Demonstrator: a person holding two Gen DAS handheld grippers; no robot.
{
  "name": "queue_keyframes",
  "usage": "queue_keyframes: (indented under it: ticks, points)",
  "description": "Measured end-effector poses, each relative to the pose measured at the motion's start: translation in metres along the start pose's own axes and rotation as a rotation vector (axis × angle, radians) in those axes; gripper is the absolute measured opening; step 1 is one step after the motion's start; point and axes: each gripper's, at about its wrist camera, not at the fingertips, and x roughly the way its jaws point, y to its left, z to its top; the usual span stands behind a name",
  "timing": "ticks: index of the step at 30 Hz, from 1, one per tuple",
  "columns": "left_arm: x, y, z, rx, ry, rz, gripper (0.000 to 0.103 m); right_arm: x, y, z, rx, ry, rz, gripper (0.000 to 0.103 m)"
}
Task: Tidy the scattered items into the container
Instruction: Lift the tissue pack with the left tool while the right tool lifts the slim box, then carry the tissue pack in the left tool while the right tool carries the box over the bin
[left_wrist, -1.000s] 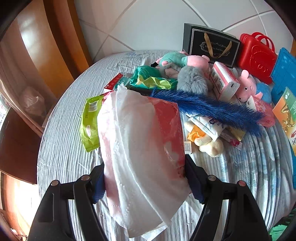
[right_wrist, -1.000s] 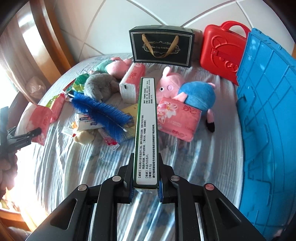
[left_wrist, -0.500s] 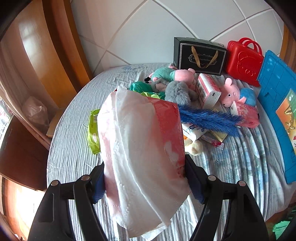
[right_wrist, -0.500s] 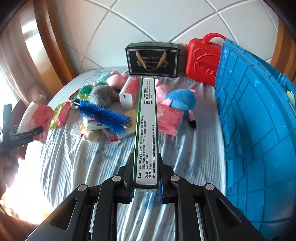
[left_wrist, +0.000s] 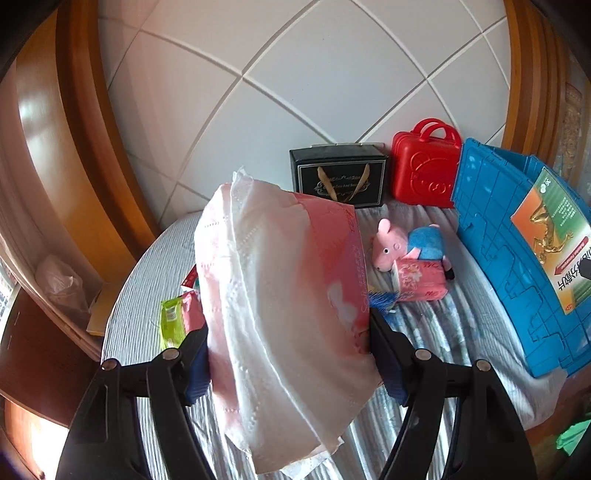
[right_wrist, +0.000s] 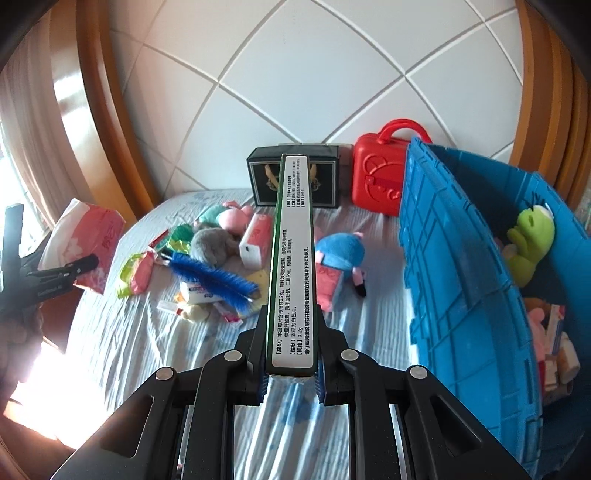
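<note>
We count two grippers, each loaded. Our left gripper (left_wrist: 288, 354) pinches one pink tissue pack (left_wrist: 280, 295) by its sides, white tissue spilling from its top, held above the bed (left_wrist: 147, 266). Our right gripper (right_wrist: 291, 373) has its fingers pressed close on one slim box (right_wrist: 293, 258), clamped edge-up and pointing away toward the far wall. One blue crate (right_wrist: 461, 288) stands at the right of the bed, open; inside we see one green frog toy (right_wrist: 528, 240) and a few boxes too cramped to count. Still scattered on the bed: one blue brush (right_wrist: 214, 277), one grey plush (right_wrist: 214, 243), one pig plush in blue (right_wrist: 340, 251) lying against a second pink tissue pack (left_wrist: 421, 280), one pink-and-white carton (right_wrist: 255, 240), several wrappers at the left of the heap. At the far edge stand one black gift box (left_wrist: 340, 181) and one red case (left_wrist: 424, 170), side by side.
</note>
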Motion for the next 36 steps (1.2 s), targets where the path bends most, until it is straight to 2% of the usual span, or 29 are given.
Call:
queue_keyframes:
  ticks: [10,16,24,36]
  points:
    - [-0.031,-0.074,0.056,0.056,-0.094,-0.078,0.073,-0.061,-0.043,0.013,0.036,-0.082,0.013,0.018]
    - [-0.053,-0.132,0.087,0.113,-0.152,-0.140,0.073,-0.104,-0.080,0.023,0.049,-0.142,-0.005,0.018]
    - [-0.055,-0.213,0.105,0.161,-0.159,-0.204,0.073,-0.152,-0.131,0.021,0.054,-0.179,-0.015,0.018]
    - [-0.071,-0.326,0.125,0.213,-0.179,-0.305,0.073,-0.181,-0.225,0.008,0.083,-0.166,-0.056,0.018]
